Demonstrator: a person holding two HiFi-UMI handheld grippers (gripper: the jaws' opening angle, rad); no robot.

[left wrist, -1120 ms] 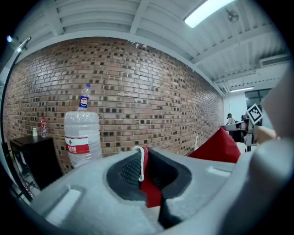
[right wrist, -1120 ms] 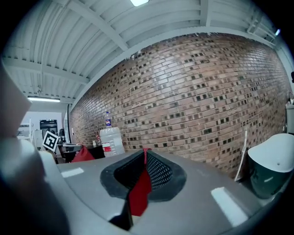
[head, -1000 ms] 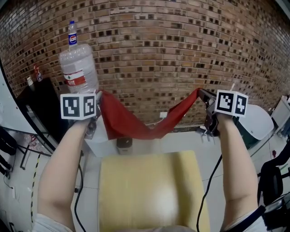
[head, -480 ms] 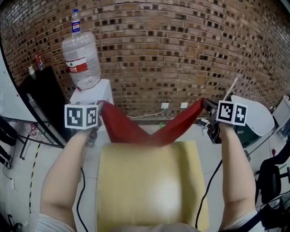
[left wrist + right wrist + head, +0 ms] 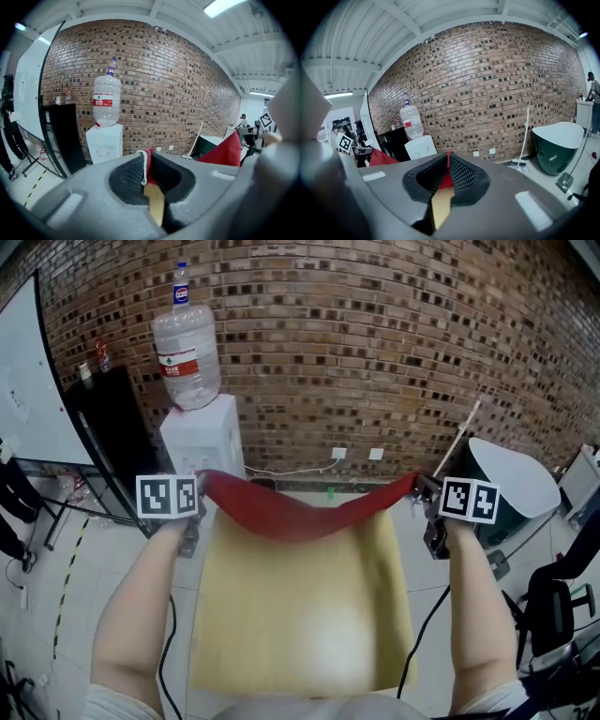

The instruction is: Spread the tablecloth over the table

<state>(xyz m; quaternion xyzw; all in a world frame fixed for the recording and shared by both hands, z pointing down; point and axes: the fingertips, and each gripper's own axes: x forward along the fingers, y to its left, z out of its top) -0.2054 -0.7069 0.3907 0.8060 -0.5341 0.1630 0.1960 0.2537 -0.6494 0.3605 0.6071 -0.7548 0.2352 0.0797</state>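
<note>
A red tablecloth (image 5: 298, 512) hangs in a shallow sag between my two grippers, over the far edge of the pale yellow table (image 5: 300, 615). My left gripper (image 5: 200, 486) is shut on the cloth's left corner; in the left gripper view the red, white-edged hem (image 5: 146, 161) is pinched between the jaws. My right gripper (image 5: 419, 486) is shut on the right corner, and the red cloth (image 5: 446, 176) shows between its jaws. The far end of the cloth (image 5: 226, 151) and the other gripper appear at the right of the left gripper view.
A brick wall (image 5: 375, 352) stands behind the table. A white water dispenser (image 5: 199, 439) with a bottle stands back left beside a black cabinet (image 5: 105, 418). A dark green tub (image 5: 511, 486) sits at the right, with a black chair (image 5: 553, 606) nearer me.
Both grippers have come down and toward me with the cloth. The cloth hung in a deep V beyond the table; now it is stretched flatter and lies over the table's far edge.
</note>
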